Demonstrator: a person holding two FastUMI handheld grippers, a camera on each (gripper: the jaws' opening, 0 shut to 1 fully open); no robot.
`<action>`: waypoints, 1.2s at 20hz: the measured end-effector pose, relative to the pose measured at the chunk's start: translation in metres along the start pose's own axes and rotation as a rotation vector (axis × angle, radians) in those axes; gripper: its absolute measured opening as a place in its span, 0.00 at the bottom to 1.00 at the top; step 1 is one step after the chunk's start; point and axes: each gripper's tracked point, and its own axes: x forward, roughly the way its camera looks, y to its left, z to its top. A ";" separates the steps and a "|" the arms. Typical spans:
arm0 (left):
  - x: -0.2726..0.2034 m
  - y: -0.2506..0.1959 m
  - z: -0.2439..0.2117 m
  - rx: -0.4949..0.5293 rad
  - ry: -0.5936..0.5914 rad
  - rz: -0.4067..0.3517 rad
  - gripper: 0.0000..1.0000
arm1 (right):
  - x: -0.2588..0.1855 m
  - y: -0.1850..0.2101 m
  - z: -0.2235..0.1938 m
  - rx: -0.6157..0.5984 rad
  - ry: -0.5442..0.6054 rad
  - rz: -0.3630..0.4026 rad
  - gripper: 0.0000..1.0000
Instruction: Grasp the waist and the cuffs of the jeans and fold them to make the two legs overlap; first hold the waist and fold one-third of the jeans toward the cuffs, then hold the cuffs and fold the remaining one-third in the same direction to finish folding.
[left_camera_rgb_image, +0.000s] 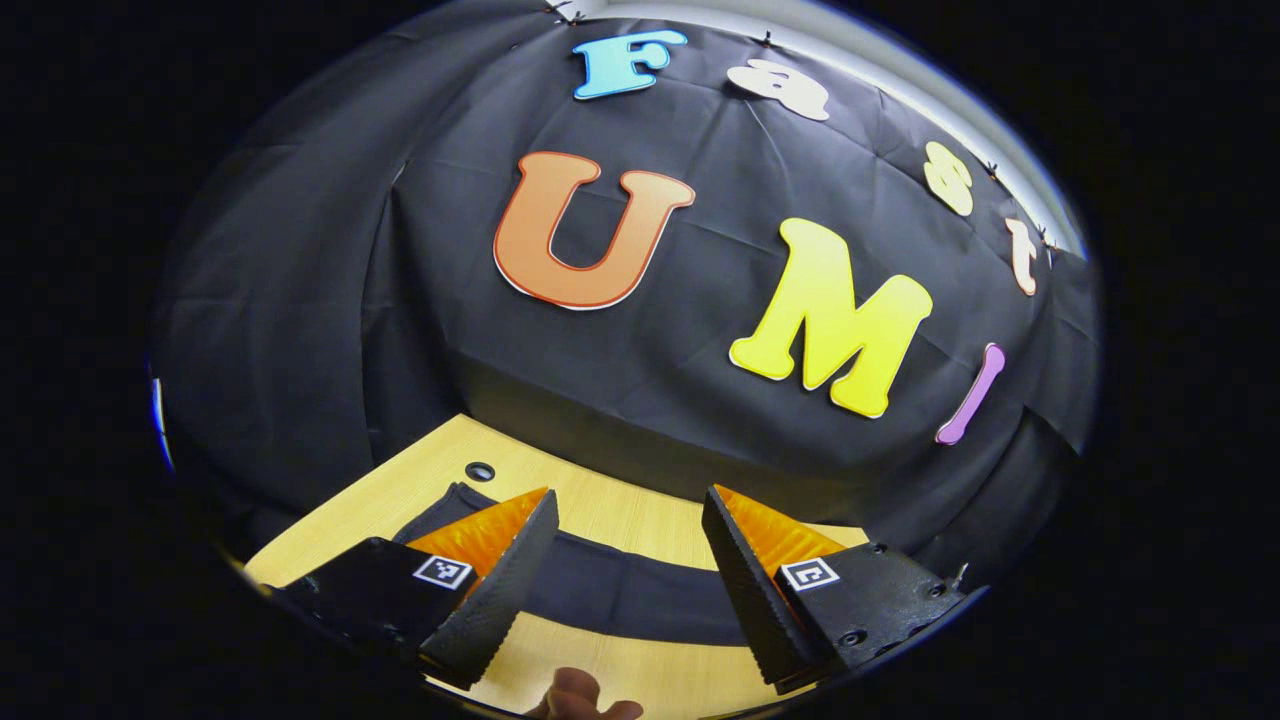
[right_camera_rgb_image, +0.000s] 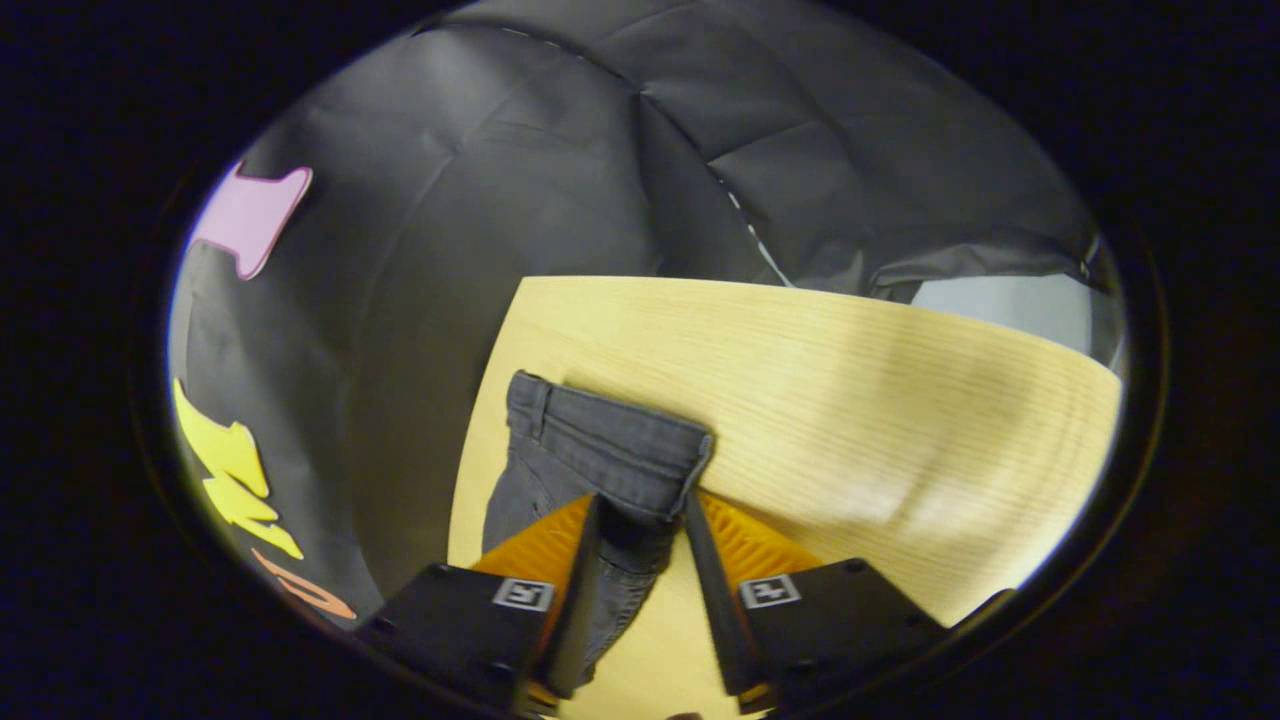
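On table (right_camera_rgb_image: 850, 380), unlabelled jeans (right_camera_rgb_image: 590, 450).

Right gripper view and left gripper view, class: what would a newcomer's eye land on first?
In the right gripper view, the dark grey jeans lie on the pale wooden table, waistband between the right tongs, whose fingers stand apart. In the left gripper view, the left tongs hang open above the jeans' dark band, near a round hole.

Recording booth; black cloth wall (left_camera_rgb_image: 330, 300); pale wooden table (right_camera_rgb_image: 850, 400)
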 end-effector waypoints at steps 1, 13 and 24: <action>-0.003 0.000 0.001 -0.001 -0.002 0.002 0.96 | -0.002 -0.001 0.000 0.003 0.006 -0.006 0.44; -0.033 0.000 0.004 -0.001 -0.003 0.006 0.96 | -0.021 0.023 0.004 -0.124 -0.062 0.051 0.01; -0.062 0.021 0.008 -0.037 -0.025 0.009 0.96 | -0.086 0.149 -0.044 -0.704 -0.248 0.162 0.01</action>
